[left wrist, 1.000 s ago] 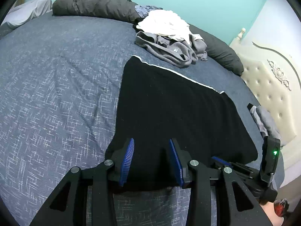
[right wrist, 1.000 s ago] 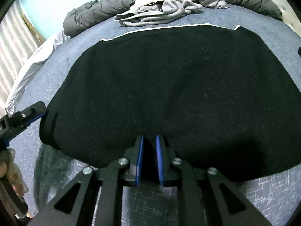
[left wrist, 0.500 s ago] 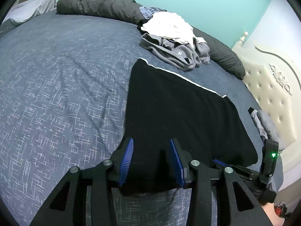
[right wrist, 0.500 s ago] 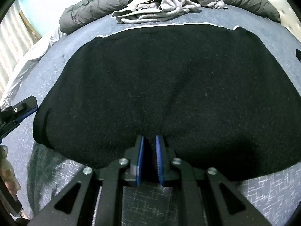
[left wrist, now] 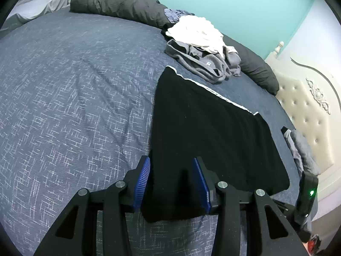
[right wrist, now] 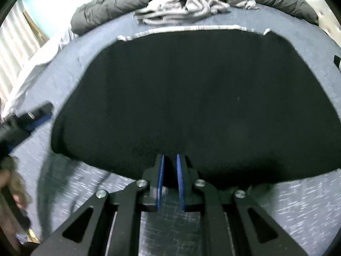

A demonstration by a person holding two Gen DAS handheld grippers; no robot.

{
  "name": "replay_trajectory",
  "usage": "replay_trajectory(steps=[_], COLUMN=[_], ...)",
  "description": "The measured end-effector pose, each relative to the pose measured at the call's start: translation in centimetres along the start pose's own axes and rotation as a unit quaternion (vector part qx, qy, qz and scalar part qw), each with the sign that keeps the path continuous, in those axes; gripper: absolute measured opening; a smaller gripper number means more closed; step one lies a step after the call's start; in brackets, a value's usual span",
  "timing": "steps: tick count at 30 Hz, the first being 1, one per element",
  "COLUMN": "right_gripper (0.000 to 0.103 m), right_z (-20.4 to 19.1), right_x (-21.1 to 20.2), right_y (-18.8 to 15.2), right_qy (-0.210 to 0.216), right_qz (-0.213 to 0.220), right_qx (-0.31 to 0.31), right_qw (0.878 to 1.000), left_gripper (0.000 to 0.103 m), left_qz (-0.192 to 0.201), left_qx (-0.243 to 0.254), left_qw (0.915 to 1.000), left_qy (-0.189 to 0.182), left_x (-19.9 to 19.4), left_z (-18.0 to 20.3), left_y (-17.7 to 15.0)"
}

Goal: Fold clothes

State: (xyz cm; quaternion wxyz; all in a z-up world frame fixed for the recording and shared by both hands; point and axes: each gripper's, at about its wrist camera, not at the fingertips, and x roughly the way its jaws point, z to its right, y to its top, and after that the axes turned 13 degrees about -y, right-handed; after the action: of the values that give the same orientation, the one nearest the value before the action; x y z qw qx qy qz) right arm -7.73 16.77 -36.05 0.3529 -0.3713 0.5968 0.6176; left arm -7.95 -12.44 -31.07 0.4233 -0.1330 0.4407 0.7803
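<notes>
Left wrist view first: most of what you see is the bed [left wrist: 74, 89], covered in a blue-grey spread with a scratchy white crosshatch print. Along its far edge there's a lumpy dark grey duvet [left wrist: 115, 2], and near that a heap of unfolded clothes [left wrist: 202, 49], white stuff on top of grey stuff. A cream tufted headboard [left wrist: 307, 115] sits off to the right.

The black garment [left wrist: 213, 132] is laid out flat on the spread, on the near side of the clothes pile, with a thin white trim showing along its far edge. From the right wrist view it fills pretty much the whole middle of the frame [right wrist: 191, 98], though that shot is a bit motion-blurred.

The left gripper [left wrist: 171, 183] sits at the garment's near left corner. Its blue pads are roughly halfway apart, the black cloth lies between them, and they don't look like they're pinching it.

The right gripper [right wrist: 169, 177] is at the near hem. Its pads are nearly together with only a thin slot left, and a fold of the black fabric is pinched in there.

Tiny detail: there's a small grey folded item [left wrist: 302, 147] by the headboard.
</notes>
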Motion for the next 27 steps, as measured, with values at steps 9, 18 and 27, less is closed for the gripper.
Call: replay_trajectory(steps=[9,18,27], right_gripper=[0.011,0.011,0.011], right_z=[-0.5,1.6,0.6], right_x=[0.2,-2.9,-1.9], right_y=[-0.3,-2.1,3.8], right_qy=[-0.018,0.013,0.014], right_qz=[0.007,0.023,0.037], right_qx=[-0.004,0.007,0.019], right_qw=[1.0,1.0,0.999], left_gripper=[0.047,0.048,0.051], left_qz=[-0.001,0.008,0.006], left_qx=[-0.001,-0.012,-0.014], left_qw=[1.0,0.9999,0.9999], left_qy=[-0.002,-0.002,-0.001], left_x=[0.0,-0.7,-0.8], left_z=[-0.2,-1.2,-1.5], left_y=[0.2,0.4,0.5])
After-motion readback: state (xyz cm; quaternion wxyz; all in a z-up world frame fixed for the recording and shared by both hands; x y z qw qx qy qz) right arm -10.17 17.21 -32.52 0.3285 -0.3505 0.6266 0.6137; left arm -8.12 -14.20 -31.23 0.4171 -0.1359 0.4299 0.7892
